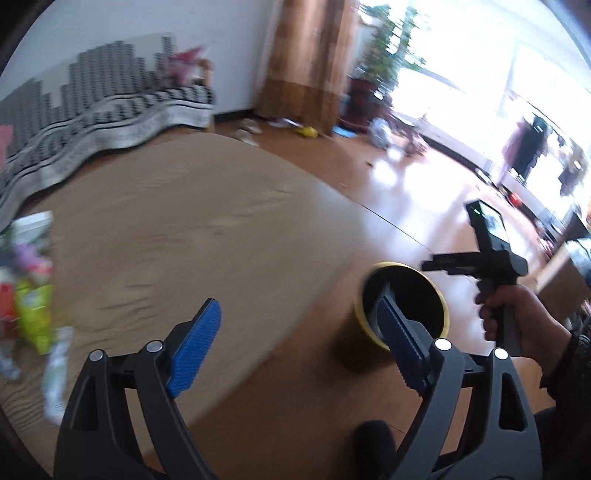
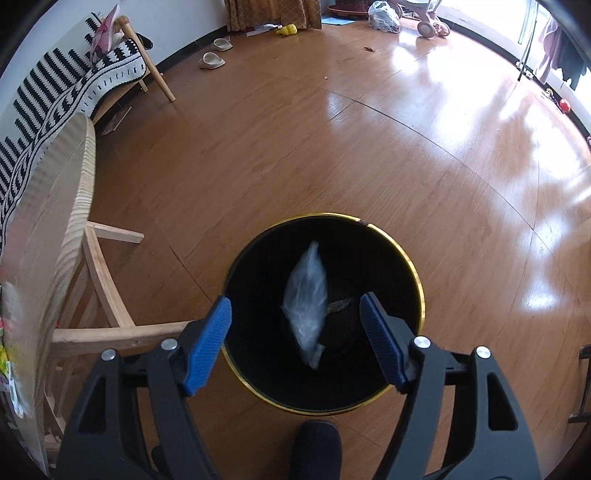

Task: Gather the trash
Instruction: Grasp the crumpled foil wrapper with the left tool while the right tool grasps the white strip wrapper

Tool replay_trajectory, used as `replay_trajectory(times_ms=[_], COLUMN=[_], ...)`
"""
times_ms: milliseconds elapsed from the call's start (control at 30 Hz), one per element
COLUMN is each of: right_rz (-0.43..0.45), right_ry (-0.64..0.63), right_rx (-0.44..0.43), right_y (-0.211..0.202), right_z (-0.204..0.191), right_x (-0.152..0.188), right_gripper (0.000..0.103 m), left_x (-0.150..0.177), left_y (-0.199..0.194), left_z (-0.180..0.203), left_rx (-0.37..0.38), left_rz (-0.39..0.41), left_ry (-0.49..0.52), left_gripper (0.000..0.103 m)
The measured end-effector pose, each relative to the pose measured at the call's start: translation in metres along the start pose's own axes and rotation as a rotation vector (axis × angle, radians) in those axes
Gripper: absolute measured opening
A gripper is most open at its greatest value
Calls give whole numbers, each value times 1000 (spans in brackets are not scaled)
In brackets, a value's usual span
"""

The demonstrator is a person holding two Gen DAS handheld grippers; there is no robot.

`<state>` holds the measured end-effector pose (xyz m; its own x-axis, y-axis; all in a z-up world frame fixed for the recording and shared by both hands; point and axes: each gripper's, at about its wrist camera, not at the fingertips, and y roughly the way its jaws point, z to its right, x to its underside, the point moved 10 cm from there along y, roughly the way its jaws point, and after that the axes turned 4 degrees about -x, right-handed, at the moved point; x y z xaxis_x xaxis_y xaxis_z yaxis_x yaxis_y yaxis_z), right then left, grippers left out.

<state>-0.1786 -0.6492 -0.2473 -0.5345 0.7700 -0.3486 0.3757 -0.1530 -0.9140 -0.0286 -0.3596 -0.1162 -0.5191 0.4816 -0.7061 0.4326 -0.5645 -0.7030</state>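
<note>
Right gripper (image 2: pixel 295 341) hangs wide open, empty, directly over the bin (image 2: pixel 402 258), a clear plastic bag (image 2: pixel 306 299) inside it. Left gripper (image 1: pixel 295 347), also agape and empty, sits nearer the wrappers (image 1: pixel 31 295) at the tabletop's (image 1: pixel 177 229) left edge.

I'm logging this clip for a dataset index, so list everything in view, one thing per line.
Trash bin: one, black with gold rim, on the floor below the right gripper.
Clear plastic bag: one, blurred, inside the bin's mouth.
Wrappers: several, green, red and white, blurred, on the table's left edge.
Table: one, round, light wood.
Bench: one, under a black-and-white cover, by the wall.
Slippers: two, beige, on the floor beyond the bench.
Yellow toy: one, by the curtain.
Tied plastic bag: one, greyish, on the far floor.
Left gripper: open, empty, over the table edge.
Right gripper: open, empty, above the bin.
Right hand: holding the right gripper's handle.
</note>
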Motion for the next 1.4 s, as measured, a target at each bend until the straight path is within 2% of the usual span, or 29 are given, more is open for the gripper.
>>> replay_trajectory(times_ms=[67, 133, 267, 400, 433, 533, 600, 700, 833, 1033, 1167, 1233, 1267, 1333, 1367, 1400], right_rz=[21, 43, 87, 75, 55, 21, 0, -48, -76, -110, -115, -118, -122, -128, -130, -132], right_ry=[-29, -83, -244, -395, -441, -543, -606, -663, -718, -729, -741, -750, -754, -760, -763, -768], right_rx=[-28, -91, -243, -429, -502, -584, -605, -634, -623, -624, -616, -614, -617, -616, -613, -608], right_y=[-10, -23, -54, -78, -84, -93, -94, -90, -81, -70, -67, -66, -66, -65, -65, -64], right_z=[-27, -76, -202, -323, -360, -427, -460, -490, -512, -527, -529, -531, -531, -531, -531, -531], right_x=[-1, 0, 17, 55, 73, 112, 138, 169, 197, 207, 212, 214, 216, 219, 221, 222], right_gripper=[70, 70, 70, 70, 70, 70, 70, 70, 70, 70, 70, 70, 70, 70, 70, 70], left_x=[2, 13, 27, 44, 51, 75, 90, 110, 123, 117, 117, 115, 113, 108, 108, 106], left_y=[-21, -39, -63, -94, -102, -117, -123, -122, -105, -85, -71, -67, -65, -63, -63, -63], left_z=[-41, -76, -157, -240, -264, -317, -344, -366, -380, -396, -406, -407, -406, -400, -395, -391], left_rx=[-56, -107, -223, -353, -390, -463, -494, -515, -484, -544, -550, -546, -541, -516, -500, -484], left_rz=[23, 36, 25, 24, 24, 12, 2, -33, -78, -86, -100, -97, -99, -95, -92, -88], left_ry=[-57, -113, -229, -388, -427, -516, -569, -606, -658, -669, -687, -687, -678, -668, -663, -653], left_gripper=[85, 85, 85, 85, 85, 85, 85, 84, 84, 80, 77, 71, 65, 49, 35, 25])
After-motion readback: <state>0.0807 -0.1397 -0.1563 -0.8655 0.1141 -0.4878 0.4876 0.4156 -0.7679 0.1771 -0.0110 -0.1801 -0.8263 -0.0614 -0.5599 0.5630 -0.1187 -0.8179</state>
